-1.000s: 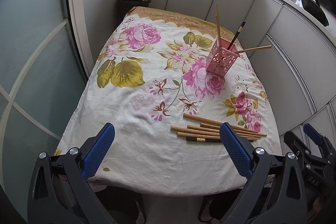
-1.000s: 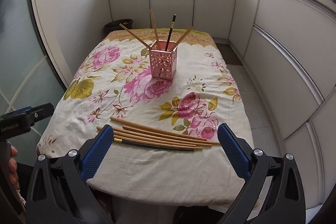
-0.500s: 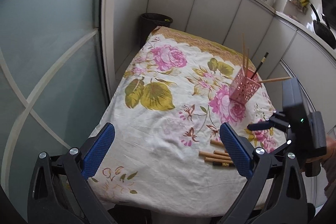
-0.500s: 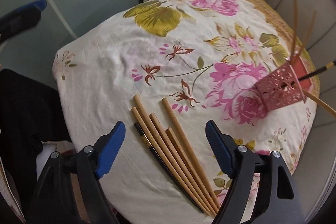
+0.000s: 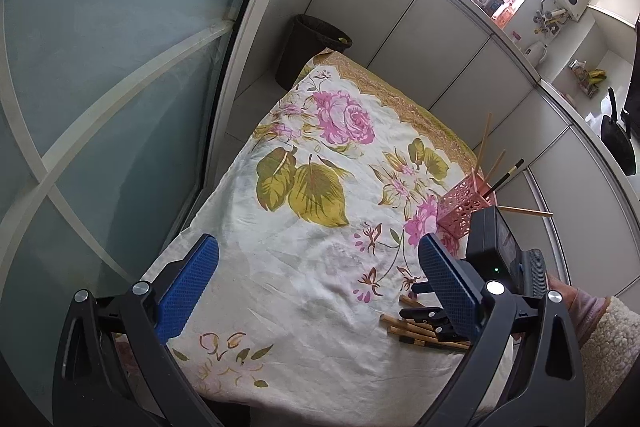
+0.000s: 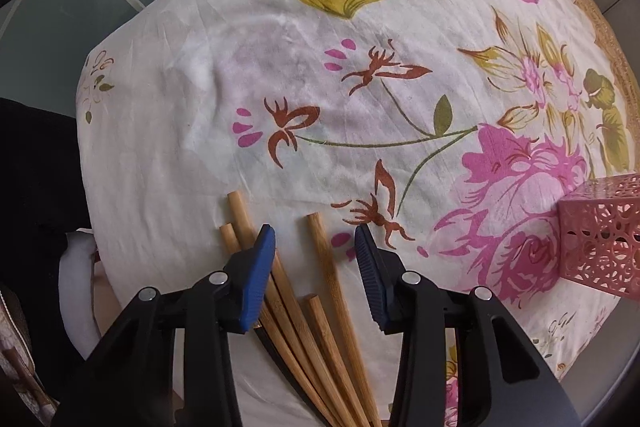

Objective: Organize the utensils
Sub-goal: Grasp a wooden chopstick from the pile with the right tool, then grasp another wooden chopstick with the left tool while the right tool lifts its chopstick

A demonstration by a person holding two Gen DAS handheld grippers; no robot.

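Observation:
Several bamboo chopsticks (image 6: 328,303) lie side by side on the floral cloth near the table's front edge; they also show in the left wrist view (image 5: 416,333). My right gripper (image 6: 316,243) is open, low over them, its jaws on either side of one stick's end without touching. A pink perforated holder (image 6: 600,235) stands to the right with several chopsticks upright in it, also seen in the left wrist view (image 5: 464,207). My left gripper (image 5: 316,279) is open and empty, held above the table's front left part.
The floral tablecloth (image 5: 320,187) covers the table. A black bin (image 5: 312,51) stands behind its far corner. White cabinets run along the back and right, a glass door along the left. The right gripper's body (image 5: 500,251) sits at the front right.
My right gripper has dropped down to the chopsticks and narrowed its jaws around one stick's end. My left gripper has swung left and tilted up.

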